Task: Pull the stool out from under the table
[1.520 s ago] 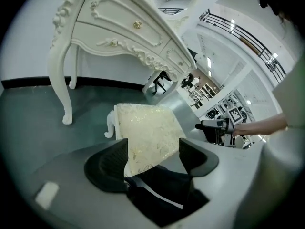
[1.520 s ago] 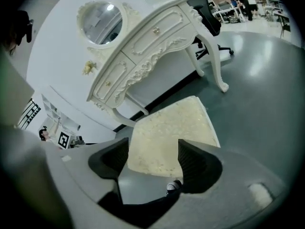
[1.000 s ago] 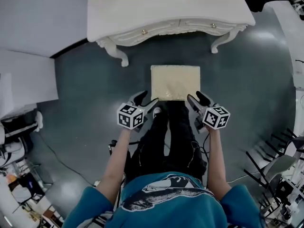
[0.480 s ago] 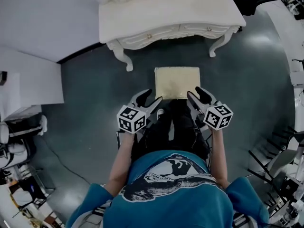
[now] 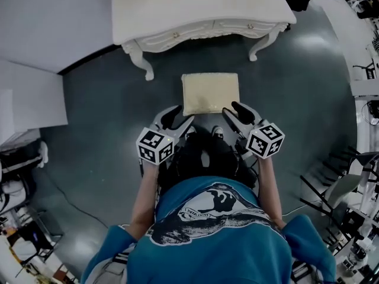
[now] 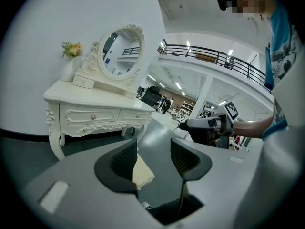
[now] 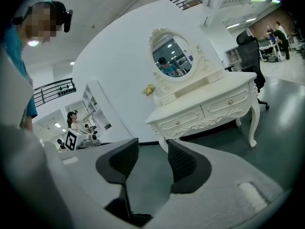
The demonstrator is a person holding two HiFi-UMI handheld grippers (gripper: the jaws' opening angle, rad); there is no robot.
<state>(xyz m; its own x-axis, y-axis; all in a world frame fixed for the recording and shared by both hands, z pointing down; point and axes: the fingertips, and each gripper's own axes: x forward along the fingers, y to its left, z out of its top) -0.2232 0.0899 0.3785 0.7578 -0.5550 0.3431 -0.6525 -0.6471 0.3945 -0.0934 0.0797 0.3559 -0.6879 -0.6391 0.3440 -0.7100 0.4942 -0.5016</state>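
Over the last second both pairs of jaws came in from a wider spread. The left hand-held gripper and the right hand-held gripper were closing at a middling gap, and neither had anything pressed between its pads. The stool kept its place on the floor. Its whole cushioned top lay in the open on the near side of the desk, with a strip of bare floor between them. The two grippers stayed just beside its near corners, one left and one right, while our viewpoint shifted a little. We judged from this that the pull was as good as done: the stool stood clear of the desk, and the jaws were narrowing on air, not on the seat.

Only the head view showed the gap between stool and desk and both grippers flanking the seat, but of the desk it gave only the top. The left gripper view added the desk's carved front and drawers, the oval mirror and the flowers at its left end. It also showed a corner of the stool low beyond one pad, untouched, and the right gripper across from it. The right gripper view showed bare floor between its jaws and no stool at all.
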